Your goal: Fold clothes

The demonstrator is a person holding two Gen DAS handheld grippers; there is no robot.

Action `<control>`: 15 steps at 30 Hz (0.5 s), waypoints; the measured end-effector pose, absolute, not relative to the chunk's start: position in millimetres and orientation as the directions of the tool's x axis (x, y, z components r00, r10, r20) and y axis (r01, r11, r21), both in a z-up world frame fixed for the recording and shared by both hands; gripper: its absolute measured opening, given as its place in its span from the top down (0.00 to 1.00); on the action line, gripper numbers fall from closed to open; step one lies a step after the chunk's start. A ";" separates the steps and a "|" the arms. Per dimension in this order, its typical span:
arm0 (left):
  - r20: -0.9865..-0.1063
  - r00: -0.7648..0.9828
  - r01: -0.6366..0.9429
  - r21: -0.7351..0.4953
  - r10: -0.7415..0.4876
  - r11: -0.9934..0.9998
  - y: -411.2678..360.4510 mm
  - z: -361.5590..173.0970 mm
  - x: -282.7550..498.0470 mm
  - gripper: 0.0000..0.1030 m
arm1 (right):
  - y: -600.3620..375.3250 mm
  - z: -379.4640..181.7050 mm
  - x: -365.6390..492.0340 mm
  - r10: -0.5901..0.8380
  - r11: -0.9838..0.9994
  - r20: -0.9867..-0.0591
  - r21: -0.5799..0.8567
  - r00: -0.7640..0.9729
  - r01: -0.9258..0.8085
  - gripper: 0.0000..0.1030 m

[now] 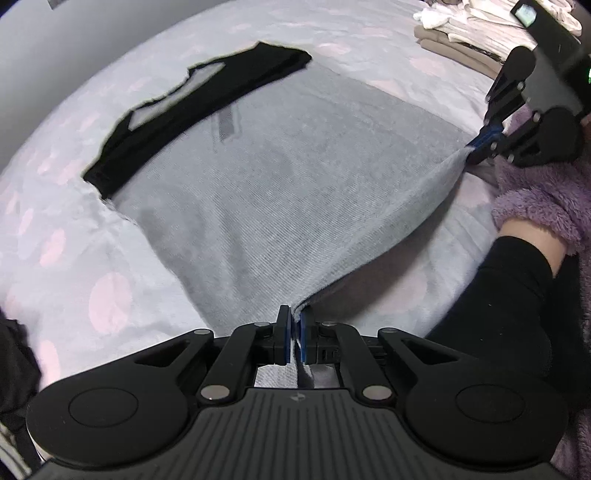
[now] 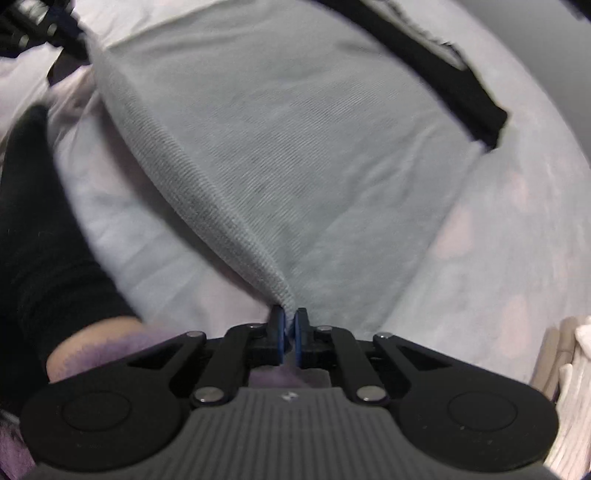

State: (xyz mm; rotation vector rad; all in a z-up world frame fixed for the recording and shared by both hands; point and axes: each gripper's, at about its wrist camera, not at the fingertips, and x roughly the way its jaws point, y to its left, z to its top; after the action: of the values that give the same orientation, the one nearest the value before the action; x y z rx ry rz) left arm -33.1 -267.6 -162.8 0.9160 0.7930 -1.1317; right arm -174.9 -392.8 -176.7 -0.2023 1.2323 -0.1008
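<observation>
One grey garment [image 1: 280,192] — two grippers [image 1: 294,341].

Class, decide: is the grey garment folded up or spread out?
Spread out: the grey garment lies mostly flat on the bed, near corners pinched by left gripper and right gripper.

A garment [image 1: 266,192] lies spread on the bed [image 1: 66,258], its near edge pinched at one corner by the left hand-held gripper [image 1: 294,328] and at the other by the right hand-held gripper [image 2: 290,325], with folded clothes [image 1: 469,33] stacked beyond it.
</observation>
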 end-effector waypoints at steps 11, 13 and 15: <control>-0.671 0.536 0.828 0.535 -0.513 0.165 -253.7 -115.4 -88.2 0.98 | -374.7 -97.0 -221.9 -0.464 0.871 -0.645 -0.457 0.607 0.180 0.95; -0.641 0.558 0.806 0.570 -0.527 0.160 -252.1 -103.6 -97.1 0.98 | -371.4 -87.4 -226.7 -0.486 0.853 -0.610 -0.486 0.626 0.189 0.95; -0.613 0.577 0.784 0.601 -0.540 0.154 -250.4 -92.0 -106.3 0.99 | -366.5 -77.0 -233.2 -0.506 0.835 -0.574 -0.514 0.644 0.199 0.95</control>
State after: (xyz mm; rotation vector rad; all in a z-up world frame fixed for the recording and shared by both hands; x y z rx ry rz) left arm -106.3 -250.4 -92.1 1.0431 0.2795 -0.9663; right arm -233.2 -366.5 -77.0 -0.4307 0.7745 -0.4158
